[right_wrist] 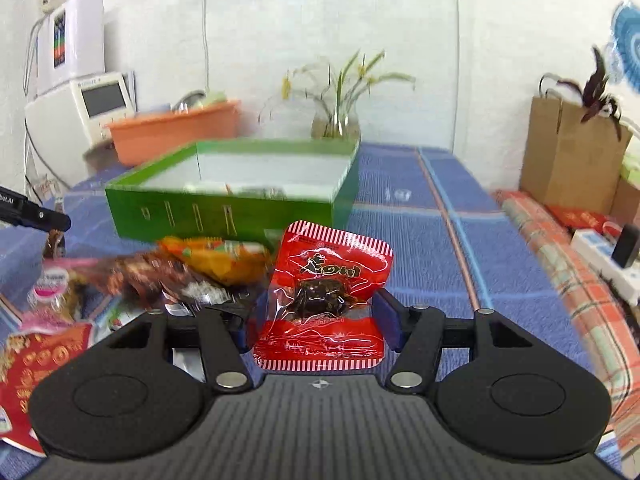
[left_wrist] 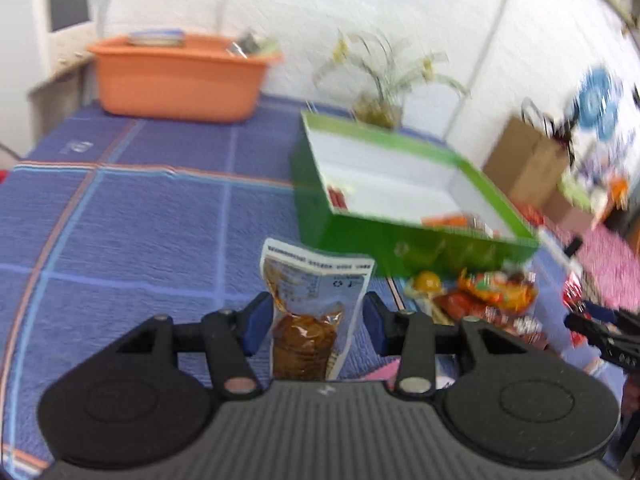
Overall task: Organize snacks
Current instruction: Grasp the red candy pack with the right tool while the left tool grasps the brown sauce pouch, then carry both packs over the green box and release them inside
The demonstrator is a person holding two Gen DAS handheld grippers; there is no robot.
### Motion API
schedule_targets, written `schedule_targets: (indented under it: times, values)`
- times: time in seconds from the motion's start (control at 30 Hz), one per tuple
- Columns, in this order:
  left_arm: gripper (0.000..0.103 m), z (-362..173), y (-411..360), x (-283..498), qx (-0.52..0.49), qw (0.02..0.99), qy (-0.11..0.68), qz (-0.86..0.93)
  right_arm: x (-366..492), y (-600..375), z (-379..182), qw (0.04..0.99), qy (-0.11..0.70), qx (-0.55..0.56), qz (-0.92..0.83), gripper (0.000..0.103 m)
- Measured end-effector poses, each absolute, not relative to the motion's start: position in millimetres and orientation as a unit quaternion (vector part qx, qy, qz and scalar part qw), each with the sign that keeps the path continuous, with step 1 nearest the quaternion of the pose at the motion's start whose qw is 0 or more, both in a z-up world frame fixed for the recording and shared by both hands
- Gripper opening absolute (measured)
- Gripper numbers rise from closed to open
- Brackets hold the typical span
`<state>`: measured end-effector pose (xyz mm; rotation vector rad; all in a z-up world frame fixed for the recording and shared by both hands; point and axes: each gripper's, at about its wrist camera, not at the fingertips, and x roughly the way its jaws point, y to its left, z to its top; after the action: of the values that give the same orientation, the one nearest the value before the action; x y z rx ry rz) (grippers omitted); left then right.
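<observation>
Red and clear snack packs held near green box

Red snack pack (right_wrist: 324, 300) sits clamped in the right hand-held gripper (right_wrist: 322, 322). The left hand-held gripper (left_wrist: 314, 322) pinches a clear biscuit pouch (left_wrist: 310, 308). Both hang above the blue-clothed bench (left_wrist: 140, 208), near the green box (left_wrist: 400, 236) and loose snack pile (right_wrist: 192, 268).

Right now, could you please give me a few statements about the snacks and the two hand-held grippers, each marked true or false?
1. The left hand-held gripper holds a white packet of brown snacks. True.
2. The right hand-held gripper is empty. False: it holds a red packet.
3. The green box stands open. True.
4. The orange tub sits inside the green box. False: it stands apart, near the wall.
5. Loose snacks lie in front of the box. True.
</observation>
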<state>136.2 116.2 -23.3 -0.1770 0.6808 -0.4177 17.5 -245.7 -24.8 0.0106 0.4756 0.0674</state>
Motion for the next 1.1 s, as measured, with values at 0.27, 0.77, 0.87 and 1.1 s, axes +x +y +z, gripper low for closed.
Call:
schedule_targets:
  times: [0.27,0.77,0.87,1.1]
  values:
    - [0.041,-5.5,116.0,112.1,-0.108,0.934,0.275,-0.203,4.1,-216.4,5.2,0.980,0.174,0.004,0.100,0.096]
    - [0.041,25.4,90.5,106.4,-0.118,0.942,0.220,-0.224,17.8,-183.9,7.4,0.973,0.170,0.021,0.155,0.097]
    - [0.041,39.5,77.8,117.3,-0.112,0.944,0.203,-0.236,26.3,-183.9,11.2,0.977,0.151,0.016,0.150,0.097]
    - [0.041,50.2,34.1,158.1,-0.083,0.946,0.192,-0.247,59.9,-206.8,30.3,0.992,0.080,0.045,0.088,0.097]
